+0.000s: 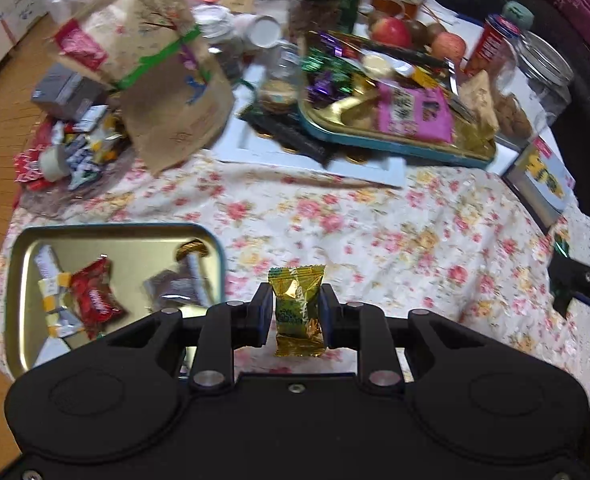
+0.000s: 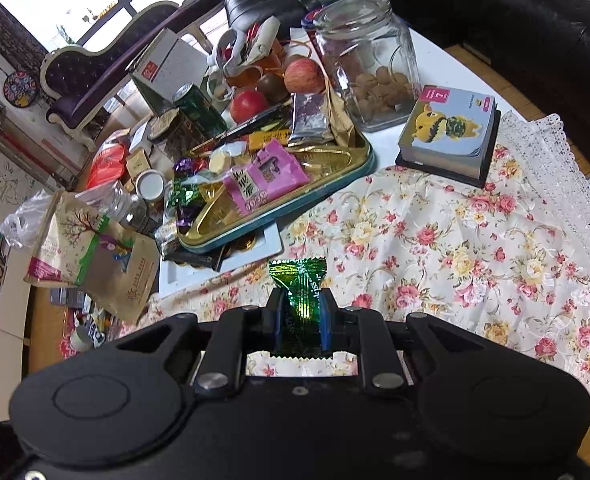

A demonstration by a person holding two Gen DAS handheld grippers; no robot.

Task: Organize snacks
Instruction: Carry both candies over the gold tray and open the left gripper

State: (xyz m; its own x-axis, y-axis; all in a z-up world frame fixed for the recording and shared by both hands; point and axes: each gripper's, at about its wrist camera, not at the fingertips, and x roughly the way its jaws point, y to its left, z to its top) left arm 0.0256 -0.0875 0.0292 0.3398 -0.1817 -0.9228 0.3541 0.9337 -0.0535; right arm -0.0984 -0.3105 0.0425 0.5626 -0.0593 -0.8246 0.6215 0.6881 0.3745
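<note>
My left gripper (image 1: 297, 308) is shut on a gold-wrapped candy (image 1: 298, 312), held upright above the floral tablecloth. Just to its left lies a small gold tin tray (image 1: 19, 280) holding a red candy (image 1: 95, 300), a yellow-and-white wrapper (image 1: 53, 296) and a silver packet (image 1: 179, 286). My right gripper (image 2: 301, 316) is shut on a green foil candy (image 2: 301, 292) over the cloth; that gripper also shows at the right edge of the left wrist view, as a black gripper (image 1: 579, 284). The big tray of snacks (image 2: 335, 178) sits beyond, with a pink packet (image 2: 263, 178) in it.
A brown paper bag (image 1: 167, 80) leans at the left of the table beside loose wrappers (image 1: 75, 152). Apples (image 2: 303, 76), a glass jar (image 2: 371, 60), a green can (image 2: 197, 106) and a boxed card set (image 2: 449, 132) crowd the far side. A white board (image 1: 315, 156) lies under the big tray.
</note>
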